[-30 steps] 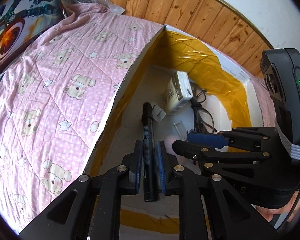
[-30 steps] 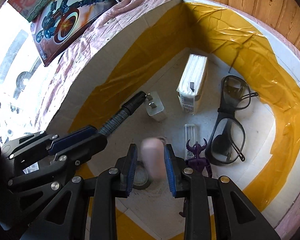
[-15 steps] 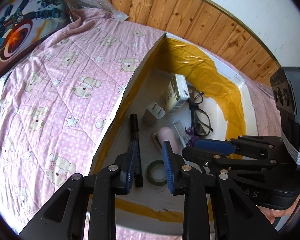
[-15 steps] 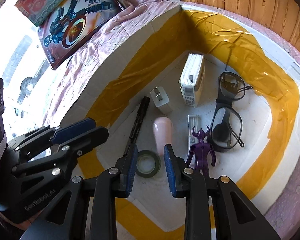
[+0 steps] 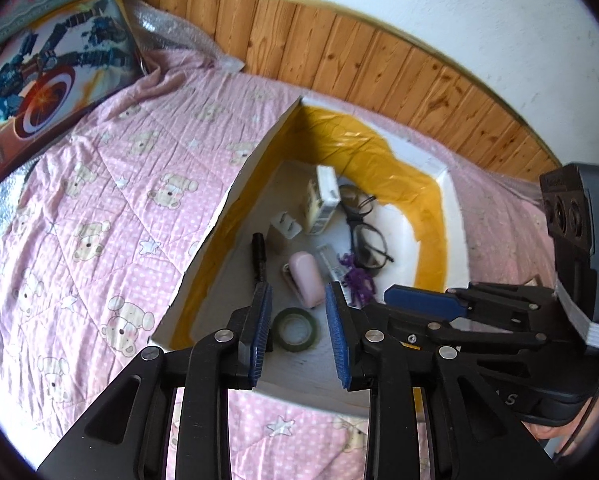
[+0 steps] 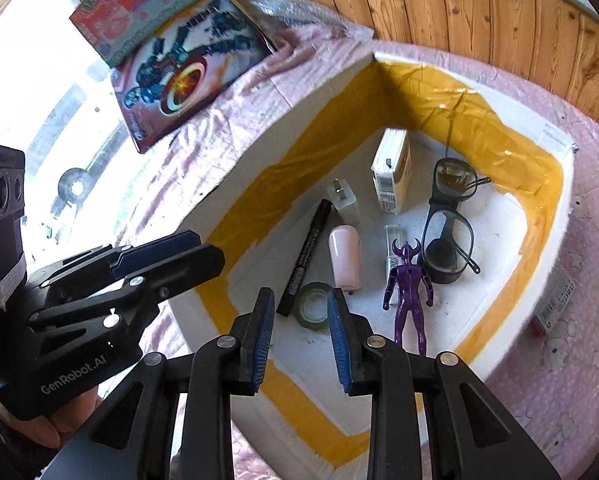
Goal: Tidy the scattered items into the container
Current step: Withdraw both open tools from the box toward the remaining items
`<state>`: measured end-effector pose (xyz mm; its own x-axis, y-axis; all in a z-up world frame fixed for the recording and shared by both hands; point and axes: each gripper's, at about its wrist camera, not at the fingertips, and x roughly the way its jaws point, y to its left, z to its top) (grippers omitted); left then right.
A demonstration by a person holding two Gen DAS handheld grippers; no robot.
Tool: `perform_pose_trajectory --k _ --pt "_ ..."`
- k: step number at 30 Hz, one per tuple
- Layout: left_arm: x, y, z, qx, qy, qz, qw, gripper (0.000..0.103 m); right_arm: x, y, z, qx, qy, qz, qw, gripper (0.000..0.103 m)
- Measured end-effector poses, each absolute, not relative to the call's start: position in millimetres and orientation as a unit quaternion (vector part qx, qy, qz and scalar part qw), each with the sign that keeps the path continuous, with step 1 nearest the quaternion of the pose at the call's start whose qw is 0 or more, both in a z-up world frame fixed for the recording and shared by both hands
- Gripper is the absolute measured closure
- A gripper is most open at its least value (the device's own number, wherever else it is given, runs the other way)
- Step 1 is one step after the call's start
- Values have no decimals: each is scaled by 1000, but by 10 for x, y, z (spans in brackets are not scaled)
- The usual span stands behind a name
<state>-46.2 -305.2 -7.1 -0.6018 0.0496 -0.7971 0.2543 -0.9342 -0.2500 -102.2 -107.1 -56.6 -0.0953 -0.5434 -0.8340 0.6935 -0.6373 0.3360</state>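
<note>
Ahead of both tools, inside the white foam container with yellow tape lining [image 6: 383,92], lay, left to right, a black marker pen [image 6: 305,254], a green tape roll [image 6: 314,306], a pale pink oval case [image 6: 344,257], a purple toy figure [image 6: 408,280] and black-framed glasses [image 6: 449,224]. The left gripper [image 5: 298,334] and right gripper [image 6: 300,340] were both spread and empty above the near rim. The pen's long axis ran away from the fingers. The container sat on a pink bear-print quilt [image 5: 99,208] against wood panelling [image 5: 379,64].

Pretty bright daylight overall; in the right wrist view the window [image 6: 59,128] at upper left is totally blown out. Glare streaks on the yellow tape [image 6: 451,100], and the box corner beside it sits in shadow. Heavy fisheye bending, dark vignette corners, top edges slightly smeared
</note>
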Motion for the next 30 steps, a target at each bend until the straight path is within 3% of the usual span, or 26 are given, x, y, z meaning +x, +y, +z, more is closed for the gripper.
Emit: perform_pose_trajectory --k 16,30 --pt "25 -2253 331 360 131 -924 13 68 -383 -176 -195 400 11 -816 417 74" --pt "26 -1278 246 373 100 -921 -45 64 -198 967 -352 379 -61 -850 360 74"
